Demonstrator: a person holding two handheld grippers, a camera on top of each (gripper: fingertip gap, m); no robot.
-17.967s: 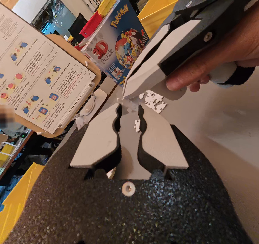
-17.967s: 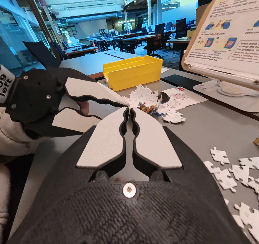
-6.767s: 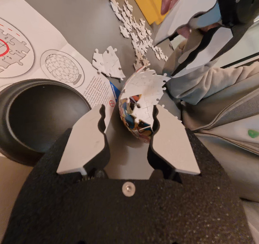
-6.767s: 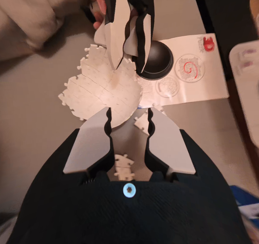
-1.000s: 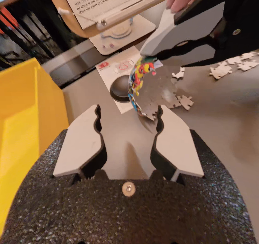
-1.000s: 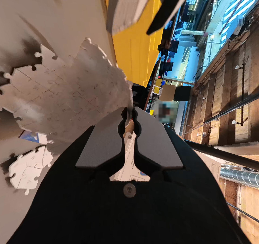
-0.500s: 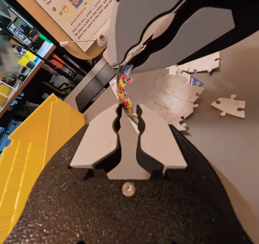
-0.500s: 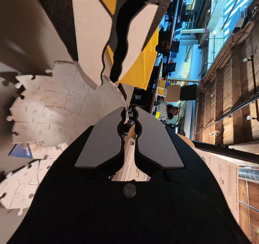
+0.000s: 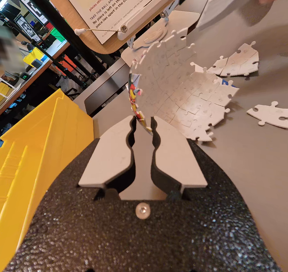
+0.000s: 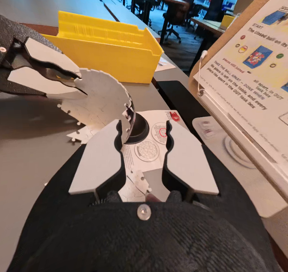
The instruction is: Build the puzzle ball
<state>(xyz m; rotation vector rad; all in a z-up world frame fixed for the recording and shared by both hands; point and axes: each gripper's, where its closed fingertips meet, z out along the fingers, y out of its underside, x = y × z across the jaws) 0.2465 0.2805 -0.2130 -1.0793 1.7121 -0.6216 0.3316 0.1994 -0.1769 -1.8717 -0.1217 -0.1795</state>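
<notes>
The partly built puzzle ball (image 9: 179, 89) is a curved white shell with a printed outer face. It stands tilted on the grey table. My left gripper (image 9: 143, 121) is shut on the shell's lower rim. The right wrist view shows that gripper (image 10: 78, 83) at the left, pinching the shell (image 10: 101, 96). My right gripper (image 10: 142, 124) is open, and its left fingertip is close beside the shell's far edge. The black ball stand (image 10: 140, 130) sits just behind the shell on a white leaflet (image 10: 155, 139).
A yellow bin (image 9: 39, 139) stands at the left and shows in the right wrist view (image 10: 109, 53). An instruction board (image 10: 241, 69) on a stand leans at the right. Joined pieces (image 9: 233, 63) and a loose piece (image 9: 271, 113) lie on the table. Another piece (image 10: 138, 180) lies under my right gripper. Between my right fingertips and the loose piece (image 9: 271, 113) there is roughly 12 cm.
My right gripper has opened, let go of the shell's rim and swung back and upright. My left gripper keeps its grip on the shell.
</notes>
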